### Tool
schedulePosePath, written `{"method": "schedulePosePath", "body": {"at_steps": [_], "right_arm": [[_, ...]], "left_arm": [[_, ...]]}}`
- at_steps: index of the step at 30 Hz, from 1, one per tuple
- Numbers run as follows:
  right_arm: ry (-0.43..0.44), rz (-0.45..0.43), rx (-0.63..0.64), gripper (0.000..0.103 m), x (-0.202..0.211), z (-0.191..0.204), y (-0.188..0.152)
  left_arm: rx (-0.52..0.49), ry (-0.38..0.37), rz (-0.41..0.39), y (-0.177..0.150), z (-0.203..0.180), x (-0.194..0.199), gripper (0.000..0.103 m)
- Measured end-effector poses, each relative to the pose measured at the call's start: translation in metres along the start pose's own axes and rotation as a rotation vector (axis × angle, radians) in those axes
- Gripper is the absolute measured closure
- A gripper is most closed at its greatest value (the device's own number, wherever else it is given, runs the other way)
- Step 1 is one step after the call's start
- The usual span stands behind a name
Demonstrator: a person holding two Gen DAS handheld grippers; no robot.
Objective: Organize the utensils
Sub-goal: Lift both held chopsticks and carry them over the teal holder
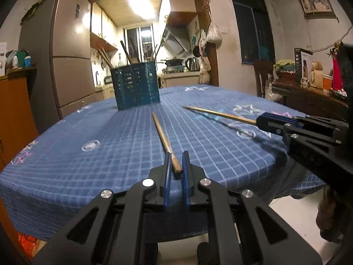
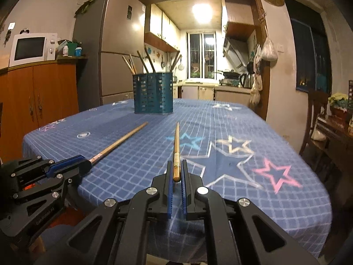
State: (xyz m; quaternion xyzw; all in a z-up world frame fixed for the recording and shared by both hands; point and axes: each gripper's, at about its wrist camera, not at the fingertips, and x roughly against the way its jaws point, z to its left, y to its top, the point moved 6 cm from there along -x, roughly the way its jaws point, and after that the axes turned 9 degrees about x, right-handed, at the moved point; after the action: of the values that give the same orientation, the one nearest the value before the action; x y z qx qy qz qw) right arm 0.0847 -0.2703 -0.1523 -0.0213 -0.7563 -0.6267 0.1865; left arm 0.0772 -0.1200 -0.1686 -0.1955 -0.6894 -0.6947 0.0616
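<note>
Two wooden chopsticks lie over a blue checked tablecloth (image 1: 66,154). My left gripper (image 1: 176,162) has its blue pads on either side of the thick end of one chopstick (image 1: 164,138), narrowly closed on it; that chopstick also shows in the right wrist view (image 2: 120,142). My right gripper (image 2: 176,172) is closed around the end of the other chopstick (image 2: 176,145), which also shows in the left wrist view (image 1: 220,113). A teal perforated utensil holder (image 1: 135,87) with several chopsticks in it stands at the far side of the table (image 2: 153,92).
A fridge (image 2: 114,50) and an orange cabinet (image 2: 39,92) with a microwave (image 2: 32,48) stand to the left. A wooden chair (image 2: 315,119) and a cluttered side table (image 1: 308,92) are on the right. The kitchen lies beyond the table.
</note>
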Motion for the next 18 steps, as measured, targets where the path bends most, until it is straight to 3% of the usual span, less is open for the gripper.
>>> {"method": "schedulePosePath", "body": {"at_steps": [6,12,15,18], "right_arm": [[-0.017,-0.074,0.048,0.096,0.021,-0.001,0.039],[-0.013,-0.170,0.100,0.096,0.027,-0.014,0.106],[-0.003,-0.197,0.119,0.096,0.019,-0.024,0.140],[-0.007,-0.213,0.125,0.096,0.014,-0.035,0.164]], "left_arm": [[-0.010,0.007,-0.097,0.040,0.011,0.024,0.096],[-0.017,-0.003,-0.214,0.112,0.025,0.028,0.096],[-0.010,0.001,-0.234,0.139,0.031,0.020,0.096],[0.034,-0.002,-0.191,0.135,0.042,0.021,0.097]]}}
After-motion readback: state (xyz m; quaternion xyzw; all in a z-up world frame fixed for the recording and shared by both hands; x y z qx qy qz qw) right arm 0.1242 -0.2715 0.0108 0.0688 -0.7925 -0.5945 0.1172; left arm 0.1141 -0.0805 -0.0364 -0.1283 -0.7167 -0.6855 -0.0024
